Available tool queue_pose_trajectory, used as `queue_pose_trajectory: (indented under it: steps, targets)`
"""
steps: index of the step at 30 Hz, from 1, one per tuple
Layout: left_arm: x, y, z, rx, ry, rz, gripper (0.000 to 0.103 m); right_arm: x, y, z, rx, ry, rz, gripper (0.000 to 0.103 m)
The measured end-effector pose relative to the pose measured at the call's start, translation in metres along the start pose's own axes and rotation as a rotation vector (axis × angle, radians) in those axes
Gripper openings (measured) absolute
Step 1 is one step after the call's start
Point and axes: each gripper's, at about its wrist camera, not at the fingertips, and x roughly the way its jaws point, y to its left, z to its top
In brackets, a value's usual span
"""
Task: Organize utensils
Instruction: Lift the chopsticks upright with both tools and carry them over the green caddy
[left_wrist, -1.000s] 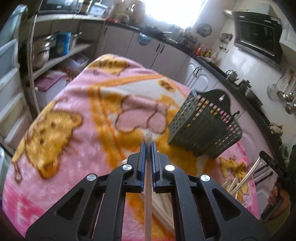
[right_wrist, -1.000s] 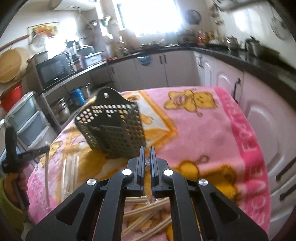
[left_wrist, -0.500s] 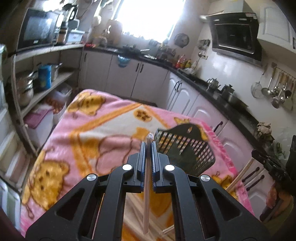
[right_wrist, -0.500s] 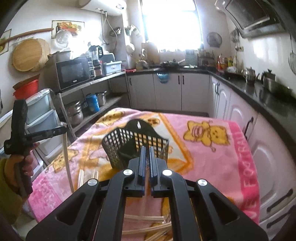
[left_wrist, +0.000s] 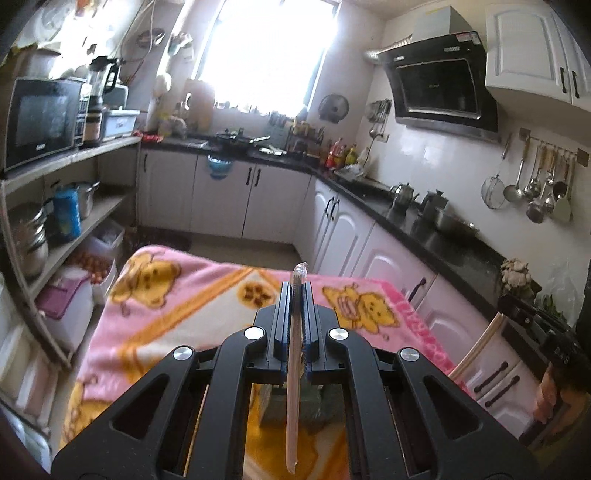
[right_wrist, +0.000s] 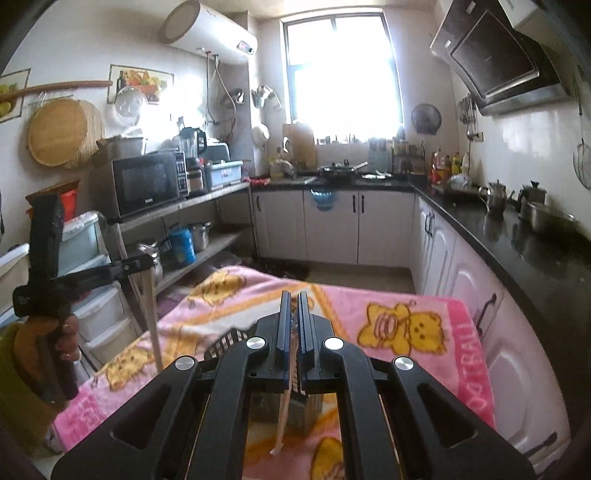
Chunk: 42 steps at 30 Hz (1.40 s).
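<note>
Step in hand: a carry is judged to be under way; a wrapped pair of pale wooden chopsticks is held in the left gripper, and another wrapped pale wooden pair in the right gripper.
Jaws, left: pressed together on the chopsticks, whose clear wrapper tip pokes out above the jaws.
Jaws, right: pinched on the second pair, which hangs below them.
Landmark: the dark grey perforated plastic utensil basket stands on the table covered by a pink and yellow bear-print blanket.
Chopsticks relative to basket: both pairs are held above it; part of the basket shows under each gripper frame.
Next move: each lower chopstick end would need to be lined up over the basket's open top, lowered inside, and only then released.
Pose: both grippers are pointed slightly downward over the basket; in the right wrist view the hand gripping the left handle is seen to the left of the basket.
</note>
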Motion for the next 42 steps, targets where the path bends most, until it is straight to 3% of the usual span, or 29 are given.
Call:
queue_pose_trajectory:
  steps: [9,20,30,42]
  targets:
    - [0.02,-0.026,0.031,0.056,-0.096,0.004,0.001,0.017,-0.006,0.032,0.007,-0.037,-0.002,0.004]
    - [0.057,-0.027,0.02,0.057,-0.124,0.017,0.001,0.041,-0.022,0.046,0.053,-0.061,-0.008,0.004]
    - [0.091,-0.005,-0.017,0.029,-0.075,0.037,0.001,0.076,-0.019,0.031,0.1,-0.017,0.023,0.004]
    - [0.102,0.007,-0.044,0.023,-0.023,0.026,0.001,0.117,-0.009,-0.008,0.125,0.073,0.055,0.004]
